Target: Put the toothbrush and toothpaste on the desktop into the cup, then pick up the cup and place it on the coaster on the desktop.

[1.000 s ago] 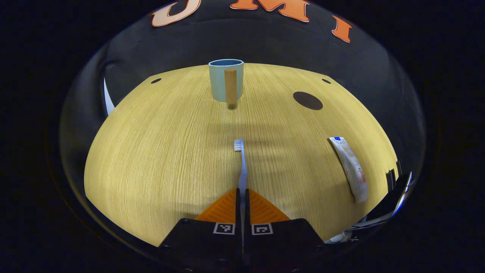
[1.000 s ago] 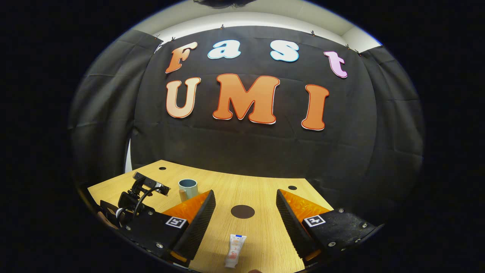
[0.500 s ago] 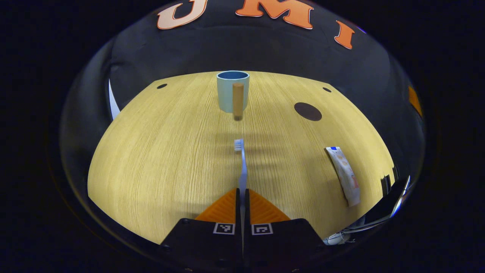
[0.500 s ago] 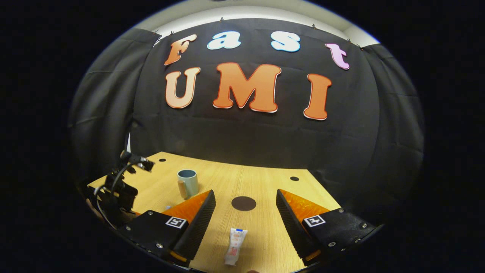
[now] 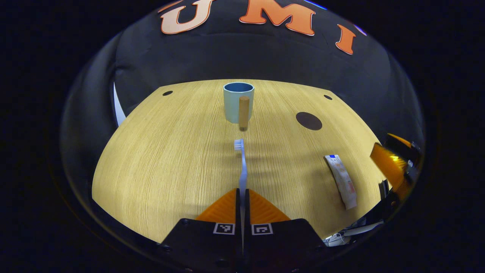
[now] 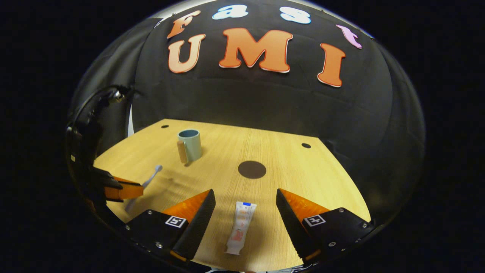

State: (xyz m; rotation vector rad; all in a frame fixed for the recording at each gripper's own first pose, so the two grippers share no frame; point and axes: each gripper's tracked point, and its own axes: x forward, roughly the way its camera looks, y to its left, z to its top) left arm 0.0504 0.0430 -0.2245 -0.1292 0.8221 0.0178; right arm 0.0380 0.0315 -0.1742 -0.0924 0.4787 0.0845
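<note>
My left gripper [image 5: 242, 194] is shut on the handle of a blue toothbrush [image 5: 241, 163], whose white bristle head points at the cup. The pale blue cup [image 5: 235, 101] with a wooden handle stands upright at the far middle of the desktop. Right of it lies a dark round coaster [image 5: 308, 121]. The white toothpaste tube [image 5: 341, 182] lies flat near the right front. In the right gripper view my right gripper [image 6: 244, 192] hangs open above the toothpaste tube [image 6: 240, 227], apart from it. Farther off there are the cup [image 6: 189, 144], the coaster [image 6: 252, 169], the toothbrush [image 6: 151, 176] and the left gripper [image 6: 121, 189].
The wooden desktop [image 5: 159, 151] has small dark holes near its far corners [image 5: 167, 93]. Black cloth walls close the booth behind and beside it. The right gripper [image 5: 394, 167] shows at the right edge of the left gripper view.
The left gripper has risen with the toothbrush in it. The right gripper has tilted downward and come over the toothpaste, which now lies between its open fingers.
</note>
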